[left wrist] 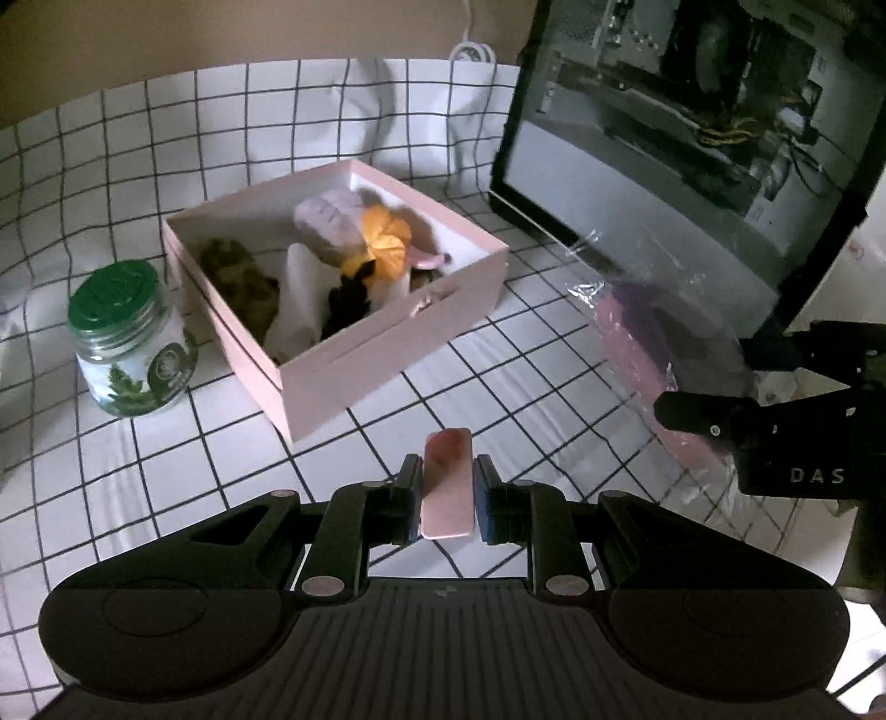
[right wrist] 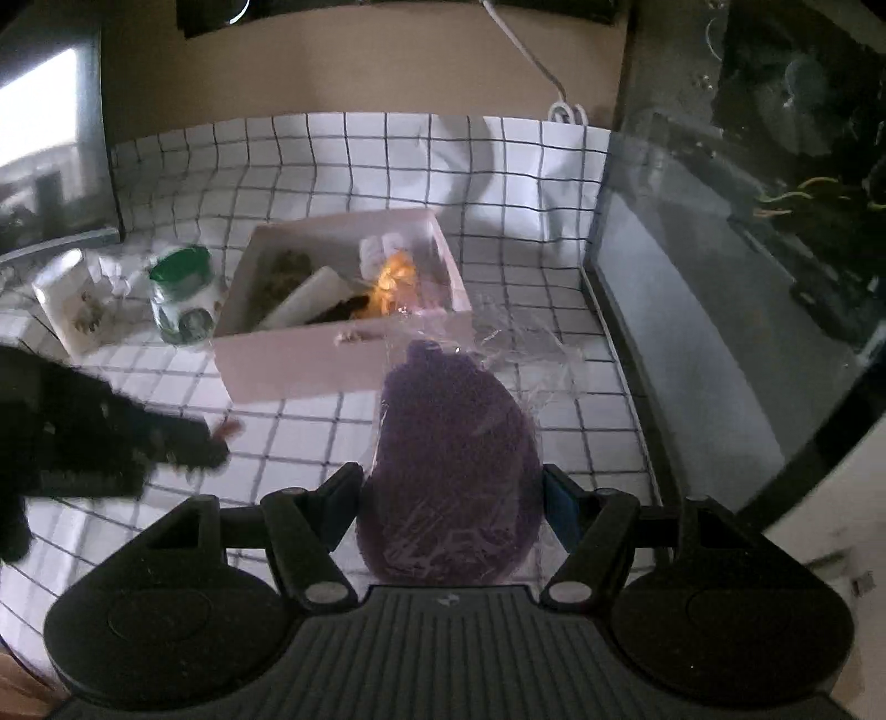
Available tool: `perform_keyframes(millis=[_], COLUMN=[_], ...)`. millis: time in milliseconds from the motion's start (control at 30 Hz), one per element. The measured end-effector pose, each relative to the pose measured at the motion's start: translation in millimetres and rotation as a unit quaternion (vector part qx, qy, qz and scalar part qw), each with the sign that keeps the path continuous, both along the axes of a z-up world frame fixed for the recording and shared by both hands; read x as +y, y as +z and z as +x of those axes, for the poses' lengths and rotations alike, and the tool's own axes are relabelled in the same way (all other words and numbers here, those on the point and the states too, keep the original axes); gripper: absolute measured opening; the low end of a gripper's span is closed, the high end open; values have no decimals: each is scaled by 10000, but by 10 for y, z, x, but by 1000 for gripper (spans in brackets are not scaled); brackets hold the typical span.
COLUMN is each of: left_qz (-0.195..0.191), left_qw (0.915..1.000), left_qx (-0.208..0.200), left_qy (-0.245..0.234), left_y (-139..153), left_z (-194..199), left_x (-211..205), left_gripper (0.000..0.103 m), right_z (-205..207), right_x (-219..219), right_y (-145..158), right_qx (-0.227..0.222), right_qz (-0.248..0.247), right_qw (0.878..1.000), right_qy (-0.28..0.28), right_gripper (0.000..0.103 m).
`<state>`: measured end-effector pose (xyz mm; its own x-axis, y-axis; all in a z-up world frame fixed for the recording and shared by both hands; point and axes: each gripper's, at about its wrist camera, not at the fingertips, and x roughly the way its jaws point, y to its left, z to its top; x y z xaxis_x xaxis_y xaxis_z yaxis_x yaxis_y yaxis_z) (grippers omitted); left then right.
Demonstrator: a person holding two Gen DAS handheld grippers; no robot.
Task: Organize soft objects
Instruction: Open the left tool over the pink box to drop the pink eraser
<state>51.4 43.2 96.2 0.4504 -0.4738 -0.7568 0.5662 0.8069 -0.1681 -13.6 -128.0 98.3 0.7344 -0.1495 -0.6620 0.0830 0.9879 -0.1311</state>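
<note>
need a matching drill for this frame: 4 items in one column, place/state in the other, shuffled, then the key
1. small pink block
2. purple pad in clear wrap
3. green-lidded jar
4. orange soft toy

A. inside the pink box
B. clamped in the left gripper
C. stands on the checked cloth, left of the box
D. held between the right gripper's fingers

Pairs: 1-B, 2-D, 3-C, 4-A

A dim room with a checked bench

The bench (left wrist: 498, 354) has a white cloth with black lines. A tan wall (left wrist: 221, 33) stands at the top of the frame. A big dark glass case (left wrist: 692, 111) fills the upper right. A white cord (right wrist: 526, 50) hangs down the wall.
</note>
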Motion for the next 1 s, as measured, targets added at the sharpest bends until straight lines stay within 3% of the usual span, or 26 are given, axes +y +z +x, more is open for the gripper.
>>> perform_keyframes(millis=[167,233,433,633,733,800,1000], left_qz=[-227,-333,-550,-722,-895,-801,-821], left_qw=[9996,9988,9952,9800,9771,9723,9532], left_qx=[23,88,-244,-1045,-936,-946,-1025], left_qy=[172,339,772,1533,1690,1980,2724], left_y=[-62,-35,231,590,640,621,571], left_z=[-27,-34,35,408,846,1064,1030], left_x=[10,27,-16,-322,-429,-462,-284], left_gripper=[23,23,23,23,23,23,23], right_z=[-46,-61,64,64,-43,-87,-106], right_x=[96,126,78,-83,-267,-426,-696], right_y=[2,38,123,212,296,324,263], right_qx=[52,31,-20,-249,-428,-491,-422], right_qz=[-36,-82,-112,-368,-475,-496,-327], right_qw=[9992,9995,9999,9958,9915,9903,9888], right_qy=[-389,-312,20,806,1132,1200,1393], right_gripper=[69,69,69,69,69,69,69])
